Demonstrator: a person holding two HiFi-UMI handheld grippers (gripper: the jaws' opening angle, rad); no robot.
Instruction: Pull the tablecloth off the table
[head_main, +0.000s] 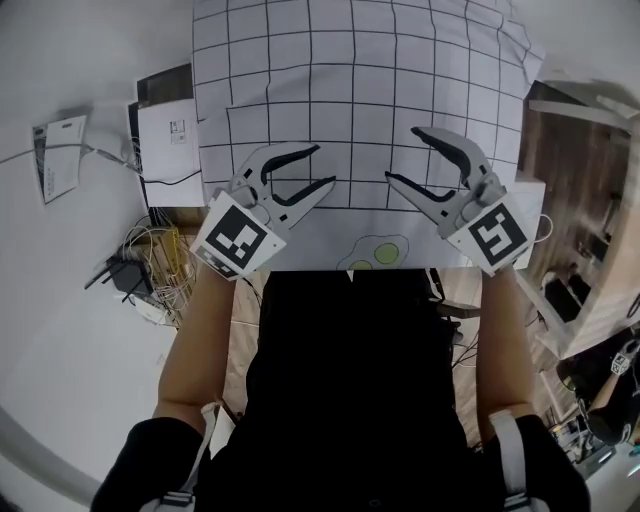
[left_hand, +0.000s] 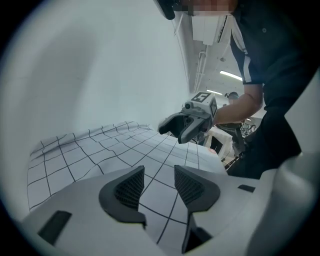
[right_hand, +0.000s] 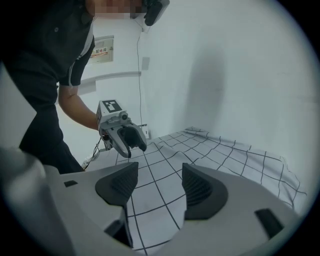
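below the left tongs (head_main: 325, 165) and right tongs (head_main: 400, 153), a checked tablecloth (head_main: 350, 80) lies ungripped
both tongs are released, jaws apart with only cloth showing through the gaps, none pinched. closing too high would likely catch a thin fold that slips; an uneven bite could drag the cloth askew.

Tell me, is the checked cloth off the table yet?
Not yet. Done: nothing much, the tablecloth lies spread out, a bit wrinkled. In hand: the left gripper and right gripper hover over its near part with jaws apart; cloth shows between the pads, but they are not pinching it. Left: probably grab the cloth with both grippers and pull it all the way off.
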